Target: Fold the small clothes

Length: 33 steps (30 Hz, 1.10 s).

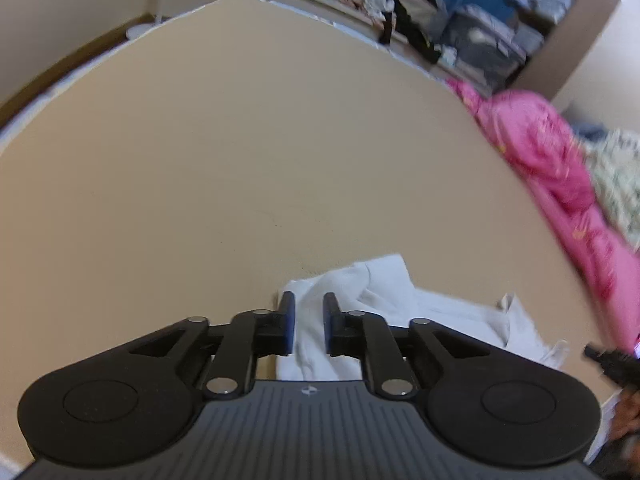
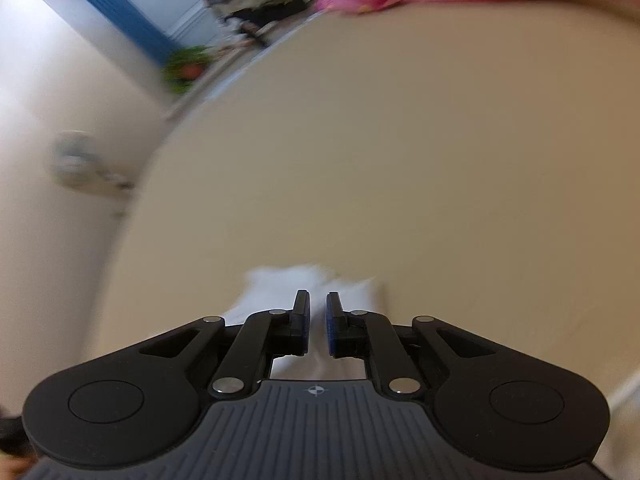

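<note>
Where the left gripper (image 1: 308, 326) hangs over the beige bed surface (image 1: 240, 140), its jaws stand narrowly apart with white cloth (image 1: 384, 300) between them (contact cannot be confirmed). The right gripper (image 2: 318, 328) shows the same narrow gap above blurred cloth (image 2: 280, 284). Pink bedding (image 1: 552, 160) lies at 2 o'clock of the left gripper.

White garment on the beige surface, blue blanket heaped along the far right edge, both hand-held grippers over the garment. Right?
Not quite: the blanket heaped along the right edge is pink, not blue, as the left wrist view shows. The rest stands: the white garment lies on the beige surface, with the left hand-held gripper and the right hand-held gripper over it.
</note>
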Tool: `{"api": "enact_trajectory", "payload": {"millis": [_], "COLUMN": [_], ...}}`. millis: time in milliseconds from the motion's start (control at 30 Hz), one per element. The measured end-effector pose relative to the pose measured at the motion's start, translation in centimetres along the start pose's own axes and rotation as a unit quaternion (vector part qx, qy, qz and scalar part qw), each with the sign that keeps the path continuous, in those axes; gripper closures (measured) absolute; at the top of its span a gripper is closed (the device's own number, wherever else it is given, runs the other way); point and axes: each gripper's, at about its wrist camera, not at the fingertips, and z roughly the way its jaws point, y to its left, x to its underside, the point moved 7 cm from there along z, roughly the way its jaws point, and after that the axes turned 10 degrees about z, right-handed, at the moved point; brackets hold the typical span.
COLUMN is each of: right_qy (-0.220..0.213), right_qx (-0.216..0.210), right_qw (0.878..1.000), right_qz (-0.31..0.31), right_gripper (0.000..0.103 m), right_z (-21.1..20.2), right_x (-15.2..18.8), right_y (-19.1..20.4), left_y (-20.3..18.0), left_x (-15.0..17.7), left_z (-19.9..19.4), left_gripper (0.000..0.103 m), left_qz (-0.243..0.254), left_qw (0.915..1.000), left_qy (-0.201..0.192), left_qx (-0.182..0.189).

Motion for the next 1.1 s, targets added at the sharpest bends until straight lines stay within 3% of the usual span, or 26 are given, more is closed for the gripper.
{"api": "enact_trajectory", "payload": {"millis": [100,167,233,333,633,667,700,733,767,833,1000,1100], "right_qy": [0.04,0.044,0.061,0.092,0.068,0.063,0.058,0.054,0.053,0.045,-0.044,-0.081], "right_qx": [0.018,0.002,0.013,0.023,0.031,0.029,0.024,0.016,0.008,-0.001,-0.056,-0.027], "right_qw": [0.999,0.999,0.996,0.99,0.98,0.98,0.981,0.982,0.983,0.981,0.99,0.99], "right_qz": [0.013,-0.021,-0.069,-0.103,-0.185,-0.185,-0.182,-0.179,-0.178,-0.188,-0.121,-0.113], "right_gripper": [0.087,0.086,0.075,0.074,0.066,0.066,0.066,0.066,0.068,0.098,0.099,0.099], "right_z": [1.3,1.3,2.0,3.6,6.6,6.8,7.0,7.0,7.0,7.2,5.1,6.0], "right_x": [0.9,1.1,1.9,2.9,3.2,3.0,2.8,2.4,2.2,2.0,-1.1,-2.2], "right_y": [-1.6,-0.9,-0.3,0.4,2.7,2.8,3.0,3.1,3.3,3.9,5.1,5.0], "left_y": [1.7,0.9,0.0,-1.2,-4.5,-4.6,-4.8,-4.9,-4.9,-5.0,-3.9,-3.4], "left_x": [1.1,1.3,1.4,1.0,0.8,0.7,0.6,0.6,0.5,0.0,-2.9,-3.3], "left_z": [0.7,1.0,1.7,3.3,7.0,7.1,7.3,7.4,7.6,7.5,5.6,7.1], "left_gripper": [0.087,0.081,0.066,0.066,0.064,0.064,0.073,0.092,0.097,0.099,0.099,0.099], "left_qz": [-0.024,0.011,0.039,0.077,0.145,0.153,0.161,0.167,0.171,0.173,0.11,0.11], "left_qw": [0.9994,0.9994,0.9985,0.9962,0.9887,0.9874,0.9862,0.9852,0.9844,0.9842,0.9877,0.9866], "left_qy": [0.026,0.033,0.038,0.038,0.014,0.007,0.002,0.0,0.001,-0.011,-0.098,-0.094], "left_qx": [-0.003,-0.007,-0.004,-0.013,-0.036,-0.038,-0.04,-0.039,-0.04,-0.038,-0.053,-0.075]}}
